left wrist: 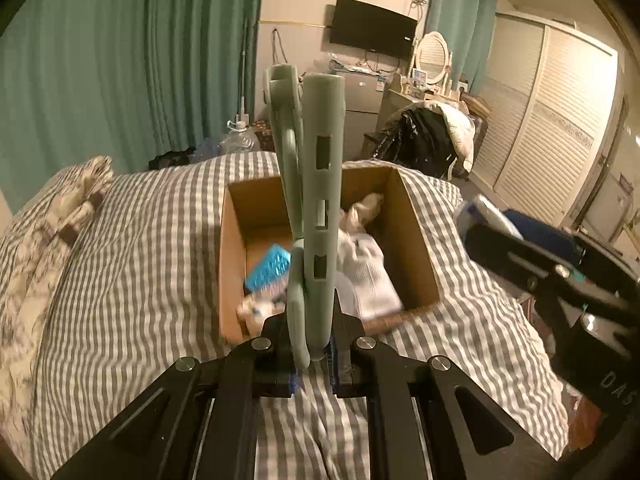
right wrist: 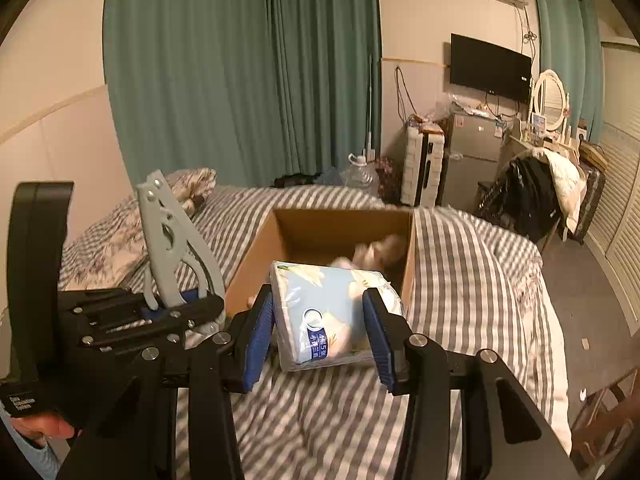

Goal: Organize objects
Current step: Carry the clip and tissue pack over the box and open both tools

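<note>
My left gripper (left wrist: 314, 360) is shut on a large grey-green plastic clip (left wrist: 316, 184), held upright above the near edge of an open cardboard box (left wrist: 416, 248) on the striped bed. The box holds a blue packet (left wrist: 268, 268), white bags and a soft toy. My right gripper (right wrist: 318, 334) is shut on a pale blue tissue pack (right wrist: 332, 312), held over the near edge of the same box (right wrist: 344, 228). In the right wrist view the left gripper (right wrist: 168, 308) sits to the left with the clip (right wrist: 168, 248) standing up.
The box sits on a grey-and-white striped duvet (left wrist: 140, 260), with a patterned pillow (left wrist: 48, 220) to the left. Green curtains, a fridge (right wrist: 472, 160), a wall TV, a chair piled with clothes (right wrist: 532, 196) and a louvred wardrobe stand beyond the bed.
</note>
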